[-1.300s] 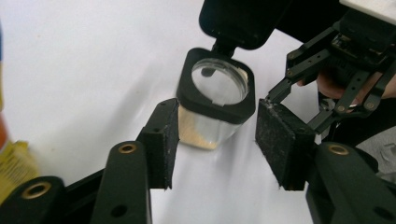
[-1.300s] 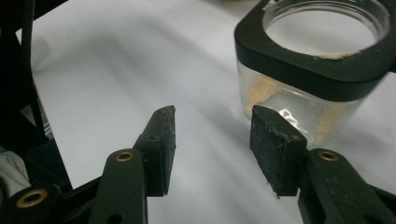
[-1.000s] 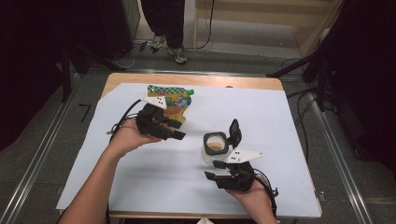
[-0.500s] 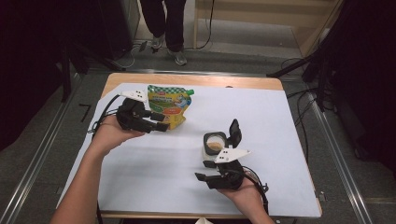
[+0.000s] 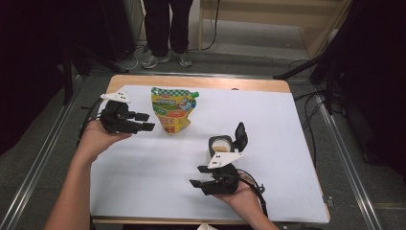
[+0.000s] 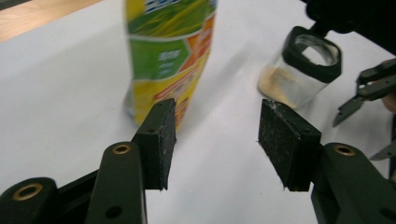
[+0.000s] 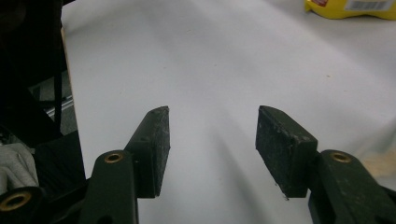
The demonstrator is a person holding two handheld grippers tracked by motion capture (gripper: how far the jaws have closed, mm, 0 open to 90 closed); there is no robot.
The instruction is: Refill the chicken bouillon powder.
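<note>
High view and both gripper views. The left black two-jaw gripper point(image 5: 143, 121), held in the person's left hand point(image 5: 95, 139) near the left edge of the white table cover point(image 5: 287, 124), has its jaws spread with nothing between the pads; in the left gripper view the gripper point(image 6: 215, 140) points at bare cover, its jaws having just opened a little. The green-and-yellow printed stand-up pouch with a green corner cap point(image 5: 173, 109) lies just beyond the jaw tips, not touched; its lettering is too small and blurred to read. The right black two-jaw gripper point(image 5: 198, 179), held near the front edge, is likewise spread and empty; its own view point(image 7: 212, 140) looks across bare cover toward the left edge. The small clear glass jar with a black flip lid standing open point(image 5: 221, 145), holding a pale powder, stands just behind the right gripper, apart from it. Open cover extends to the right of the jar and between the two grippers; the wooden table edge point(image 5: 201, 82) shows along the far side.
</note>
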